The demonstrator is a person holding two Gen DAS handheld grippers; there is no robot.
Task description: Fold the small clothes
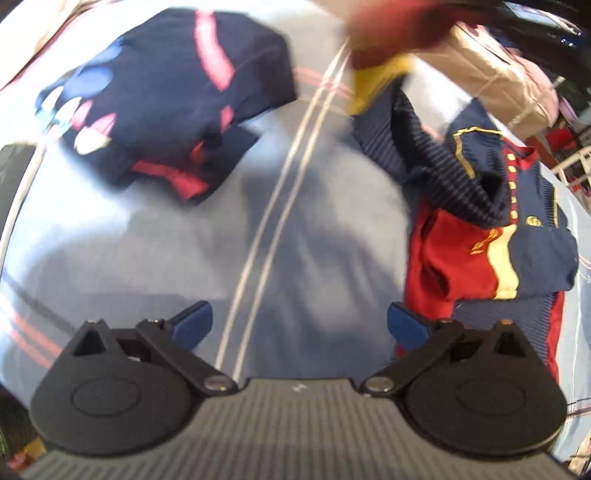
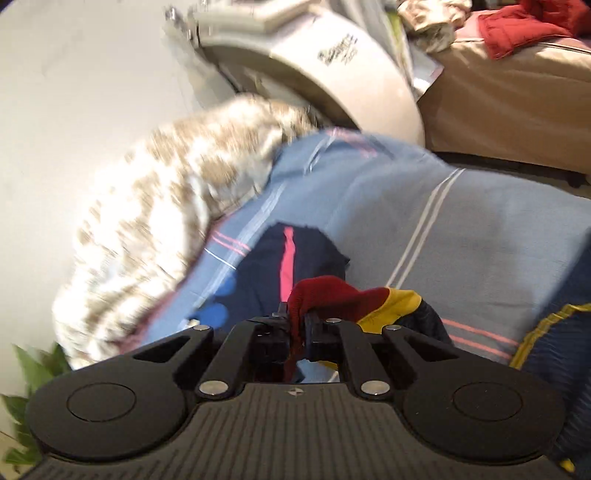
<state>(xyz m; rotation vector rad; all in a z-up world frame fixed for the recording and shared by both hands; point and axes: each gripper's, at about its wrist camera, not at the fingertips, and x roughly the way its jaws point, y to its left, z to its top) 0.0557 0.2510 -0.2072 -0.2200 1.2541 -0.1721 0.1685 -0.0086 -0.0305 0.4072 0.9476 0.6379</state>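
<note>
A navy, red and yellow striped shirt (image 1: pixel 491 229) lies crumpled on the blue bedsheet (image 1: pixel 229 229) at the right. One end of it (image 1: pixel 380 48) is lifted, blurred, at the top. My left gripper (image 1: pixel 299 325) is open and empty above the sheet, left of the shirt. My right gripper (image 2: pixel 297 325) is shut on the shirt's red and yellow edge (image 2: pixel 340 295) and holds it above the sheet. A folded navy garment (image 1: pixel 166 99) with pink and white shapes lies at the upper left; it also shows in the right wrist view (image 2: pixel 291 266).
A beige patterned blanket (image 2: pixel 166 206) is bunched at the bed's left side by a white wall. A white appliance (image 2: pixel 332 66) and a tan covered surface (image 2: pixel 509 99) with a red cloth (image 2: pixel 524 22) stand beyond the bed.
</note>
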